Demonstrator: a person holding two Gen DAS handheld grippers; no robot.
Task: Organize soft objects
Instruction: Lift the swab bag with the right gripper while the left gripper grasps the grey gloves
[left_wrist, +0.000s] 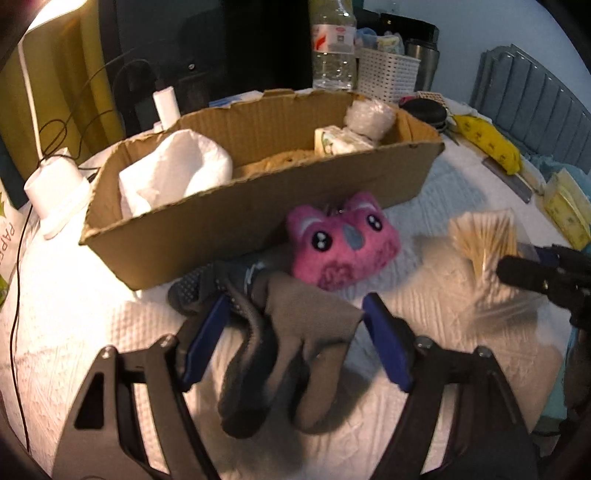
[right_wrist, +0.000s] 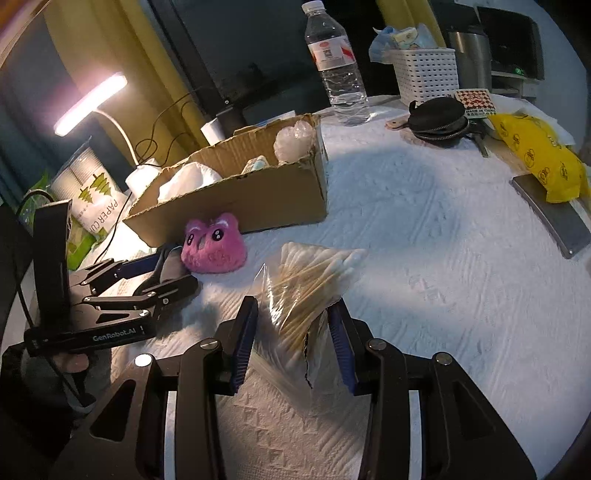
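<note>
A grey sock (left_wrist: 288, 339) lies on the white cloth between the fingers of my left gripper (left_wrist: 295, 317), which is open around it. A pink plush cat (left_wrist: 341, 240) sits just beyond it, against the cardboard box (left_wrist: 236, 221); the plush also shows in the right wrist view (right_wrist: 214, 243). My right gripper (right_wrist: 293, 314) is open around a clear bag of cotton swabs (right_wrist: 314, 277), also seen in the left wrist view (left_wrist: 484, 240). The box (right_wrist: 258, 195) holds white paper towel (left_wrist: 173, 170), a tissue pack (left_wrist: 340, 140) and a bubble-wrap roll (left_wrist: 369, 114).
A water bottle (right_wrist: 336, 66), a white basket (right_wrist: 424, 77), a black round pouch (right_wrist: 439, 118), a yellow bag (right_wrist: 535, 155) and a grey slab (right_wrist: 554, 218) stand around the far and right table. A desk lamp (right_wrist: 88, 107) and paper-cup pack (right_wrist: 92, 192) are left.
</note>
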